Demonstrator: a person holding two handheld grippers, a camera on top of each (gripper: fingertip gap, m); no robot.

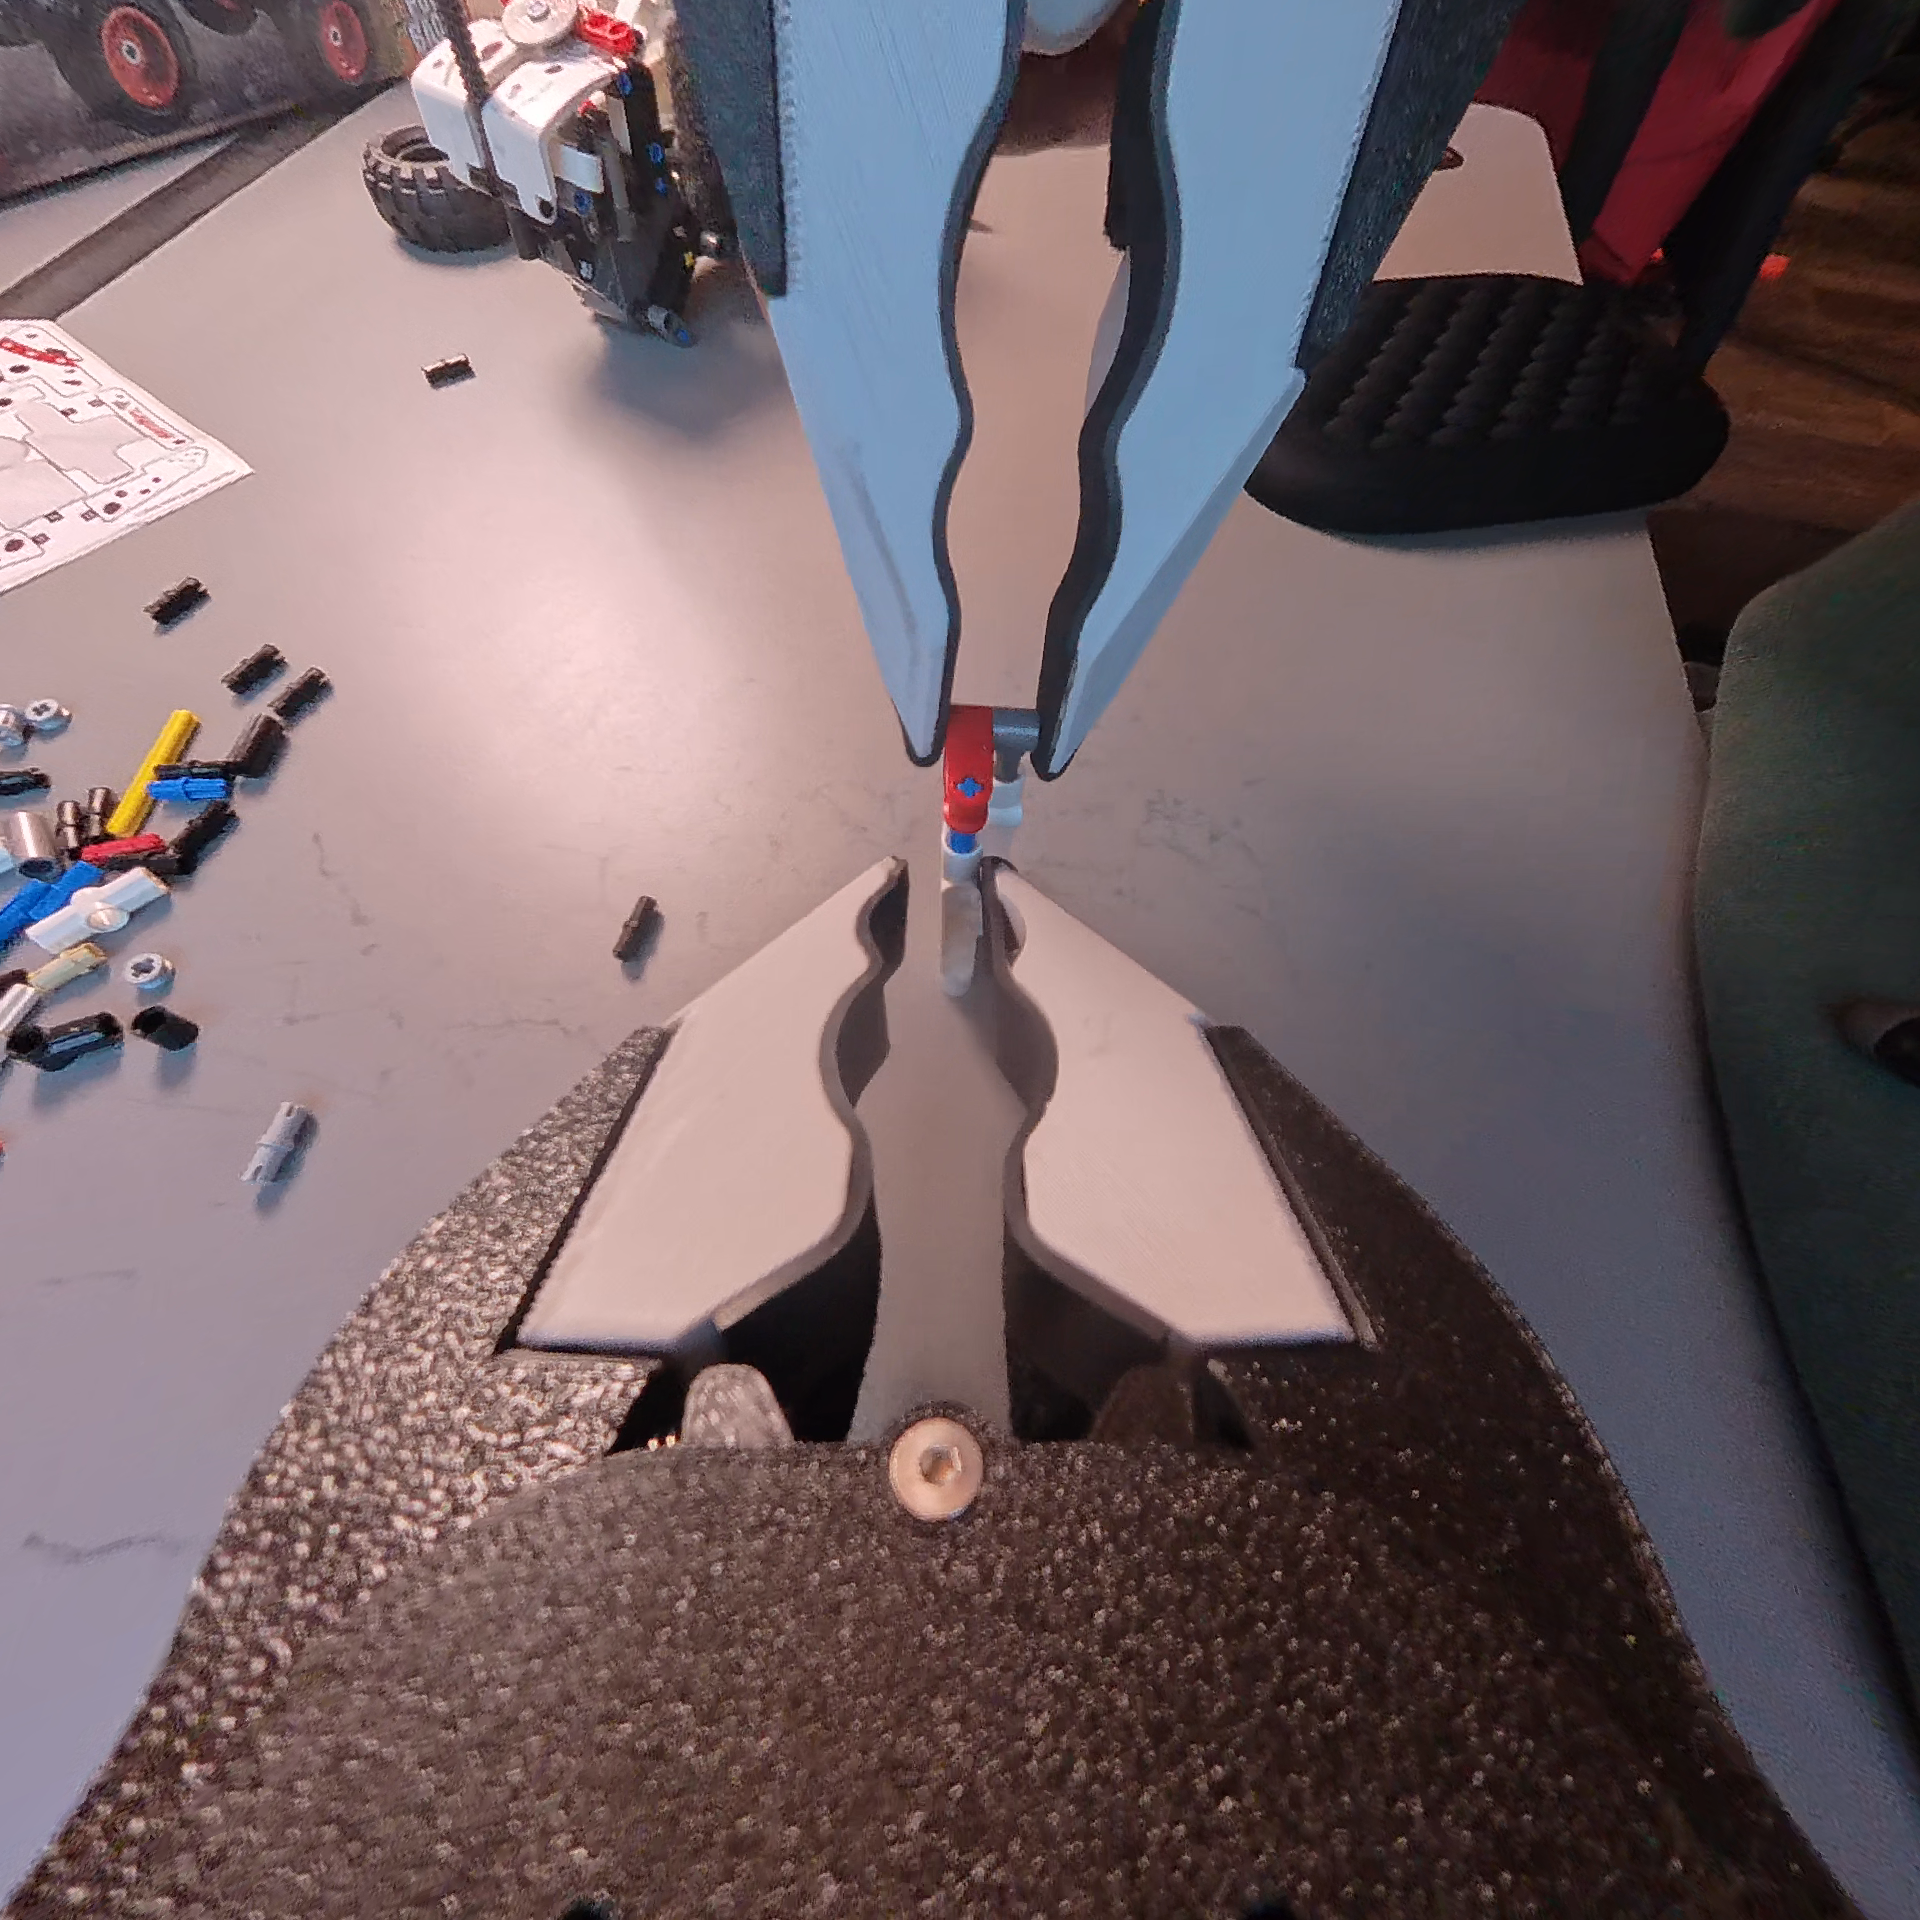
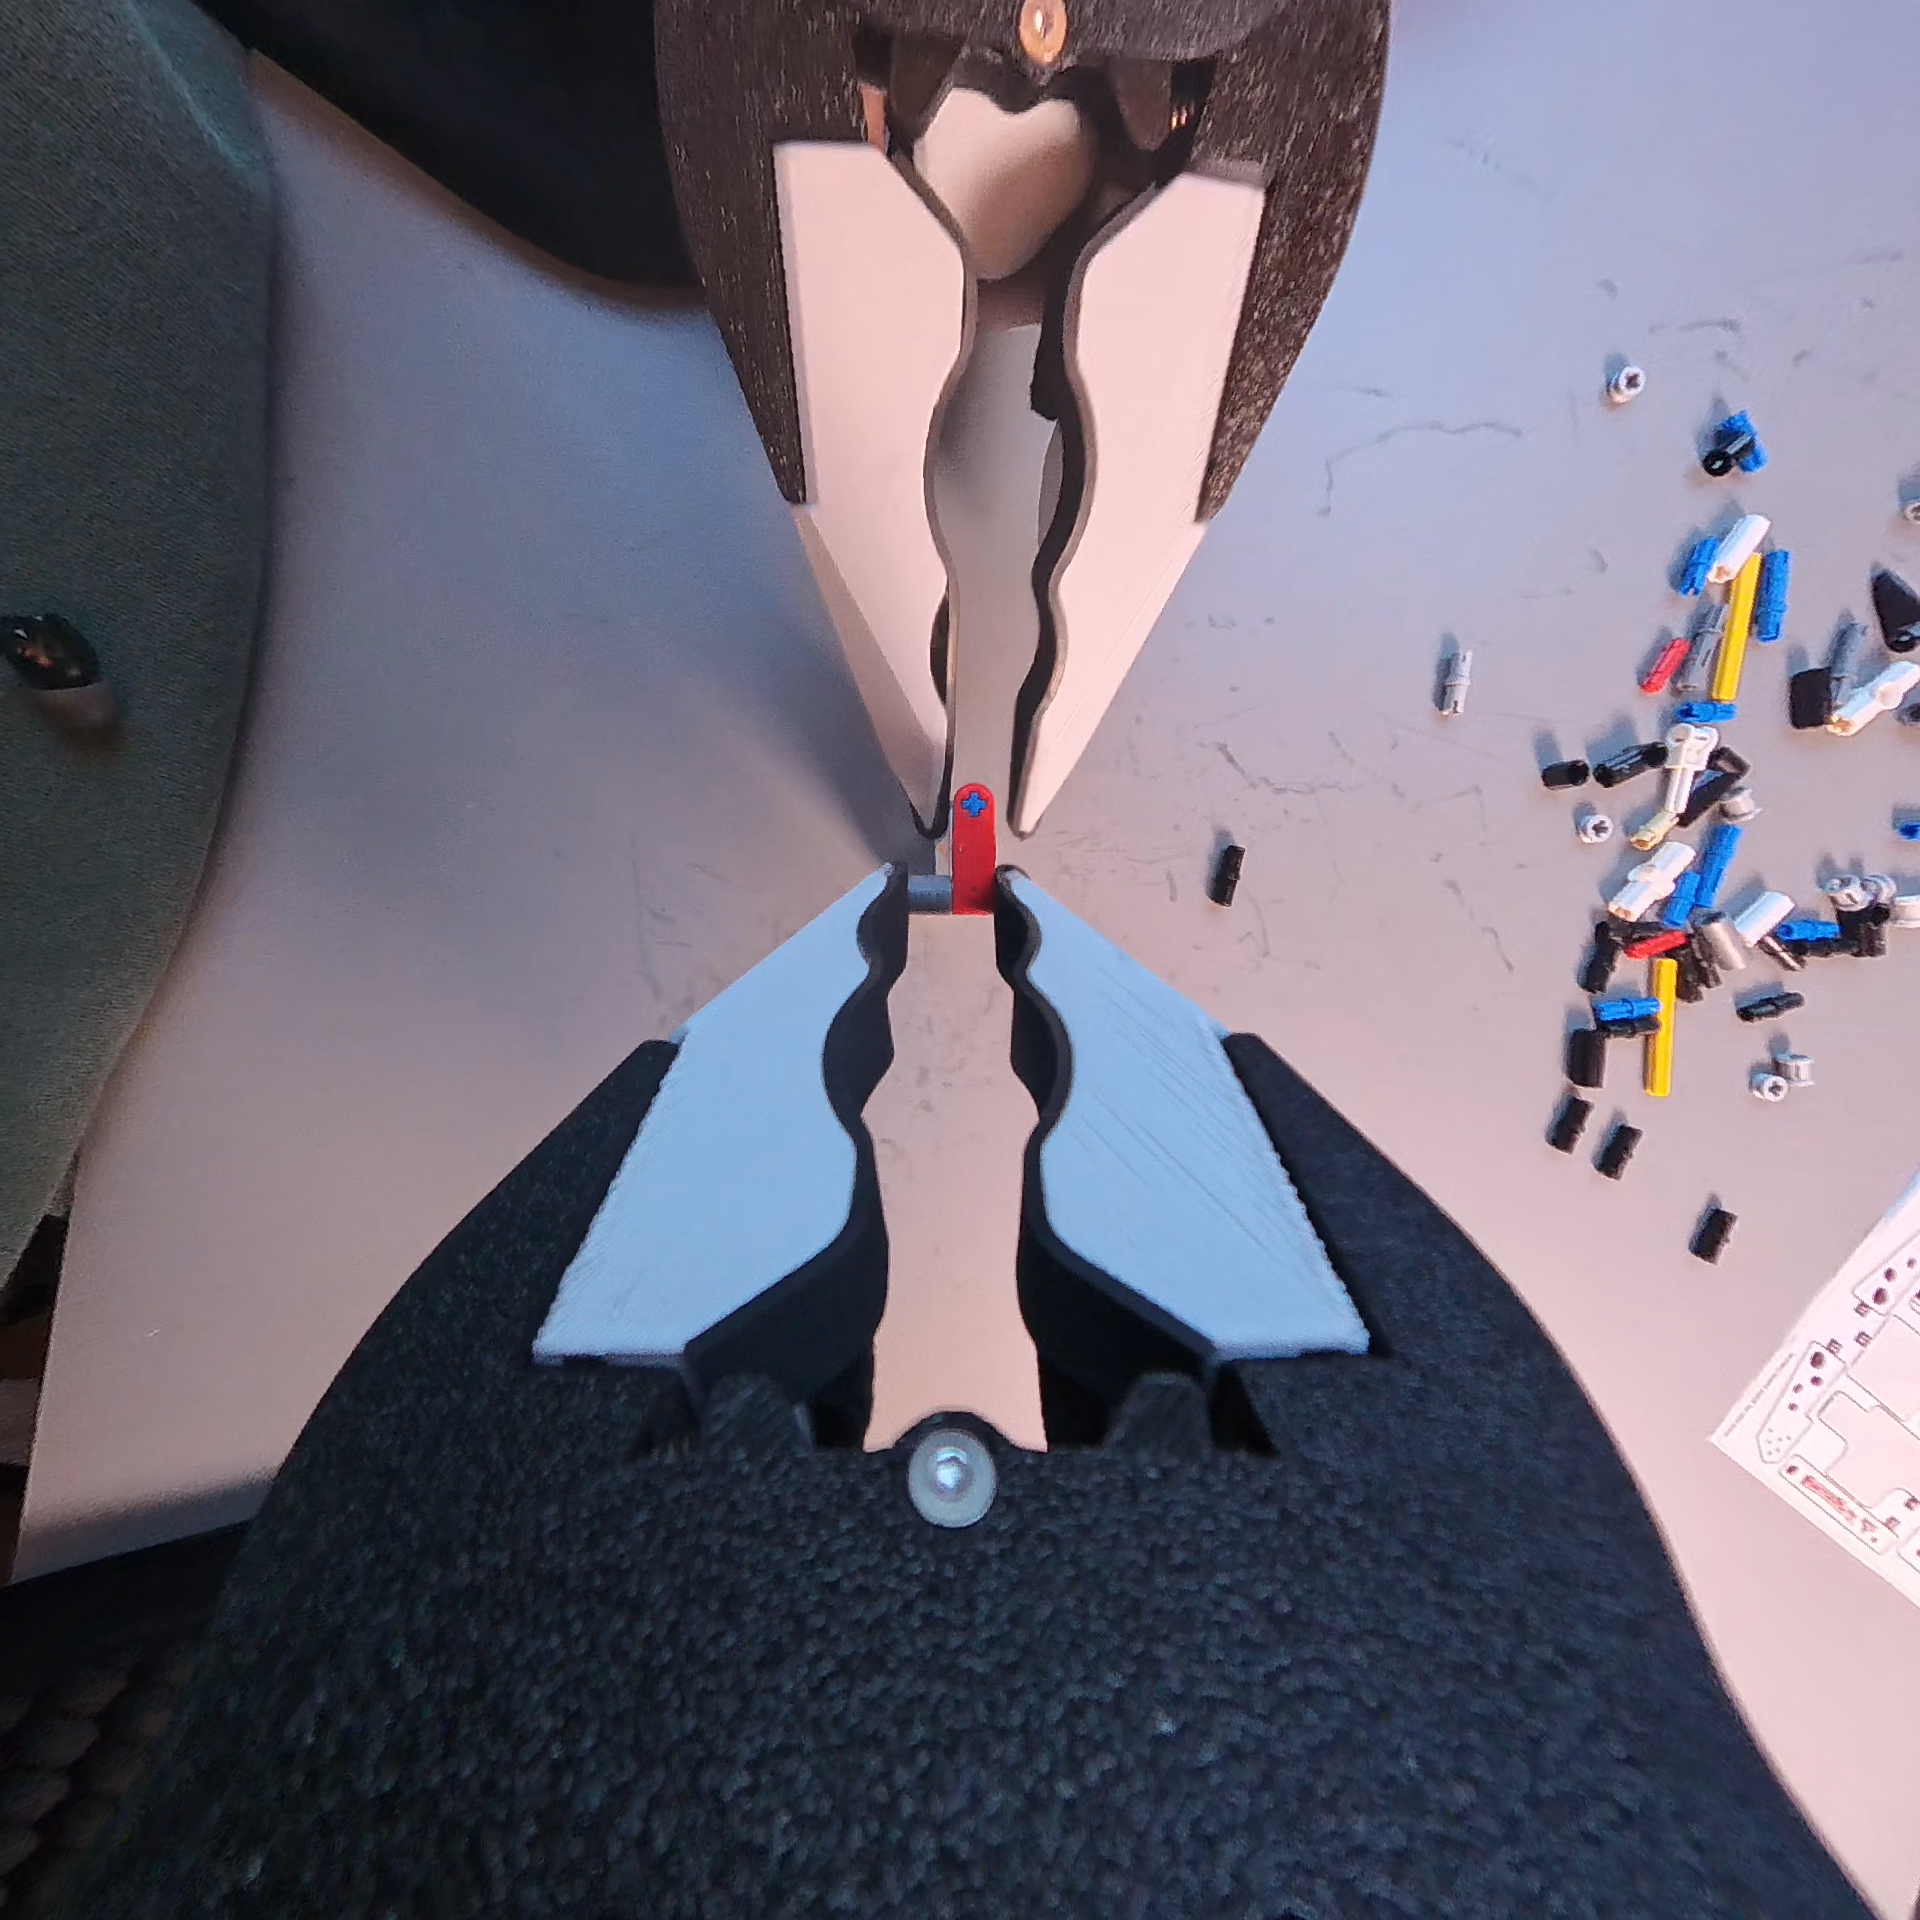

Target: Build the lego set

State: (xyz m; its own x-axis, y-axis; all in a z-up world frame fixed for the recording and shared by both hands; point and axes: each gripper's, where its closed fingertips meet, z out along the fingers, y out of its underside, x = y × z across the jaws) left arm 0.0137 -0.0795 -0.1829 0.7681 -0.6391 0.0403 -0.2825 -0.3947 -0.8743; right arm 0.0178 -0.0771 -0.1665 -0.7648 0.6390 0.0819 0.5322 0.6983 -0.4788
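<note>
A small Lego sub-assembly hangs between my two grippers above the grey table (image 1: pixel 499 644). It has a short red beam (image 1: pixel 966 764) with a blue cross axle end, a grey pin (image 1: pixel 1013 727) and a white piece (image 1: pixel 958 935) below. My left gripper (image 1: pixel 945 868) is closed around the white piece. My right gripper (image 1: pixel 987 764) comes in from the top, shut on the red beam and grey pin. In the right wrist view my right gripper (image 2: pixel 945 878) pinches the red beam (image 2: pixel 974 852) and grey pin (image 2: pixel 928 890). The left gripper (image 2: pixel 977 828) faces it; the white piece is hidden.
A partly built white and black vehicle (image 1: pixel 561 177) with a black tyre (image 1: pixel 426 187) stands at the back left. Loose small pieces (image 1: pixel 114 831) (image 2: pixel 1714 831) and an instruction sheet (image 1: pixel 83 436) (image 2: pixel 1839 1423) lie to one side. A black seat (image 1: pixel 1486 405) and green chair (image 1: pixel 1818 1039) border the table. My left and right fingertips are right by each other.
</note>
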